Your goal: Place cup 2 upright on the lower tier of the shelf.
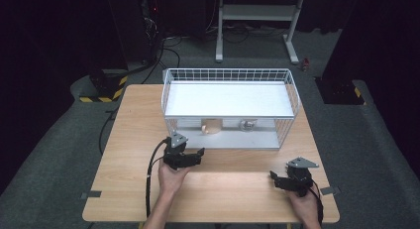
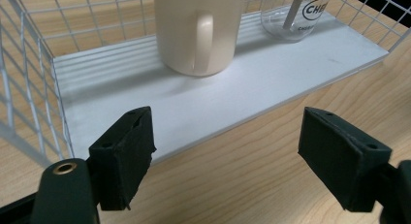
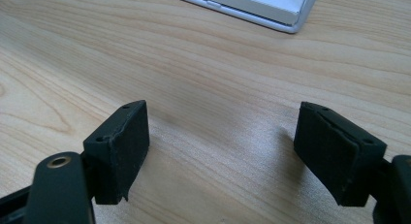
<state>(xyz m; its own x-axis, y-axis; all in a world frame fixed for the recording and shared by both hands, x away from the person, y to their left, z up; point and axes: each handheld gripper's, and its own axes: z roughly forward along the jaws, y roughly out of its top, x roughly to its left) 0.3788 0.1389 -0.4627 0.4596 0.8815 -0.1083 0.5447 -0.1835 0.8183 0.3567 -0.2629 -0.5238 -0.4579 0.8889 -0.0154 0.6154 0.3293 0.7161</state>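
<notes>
Just ahead of the left tongs (image 2: 225, 151), jaws wide, stands the mug (image 2: 198, 30); right tongs (image 3: 220, 151) gape wide, holding nothing.

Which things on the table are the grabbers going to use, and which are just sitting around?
For the job, most likely:
- cream mug, on the rack's bottom shelf
- left gripper, open and pointing at the mug
- white wire rack

Just around:
- clear glass, beside the mug
- right gripper, open above bare table
- metal stand on the floor behind
</notes>
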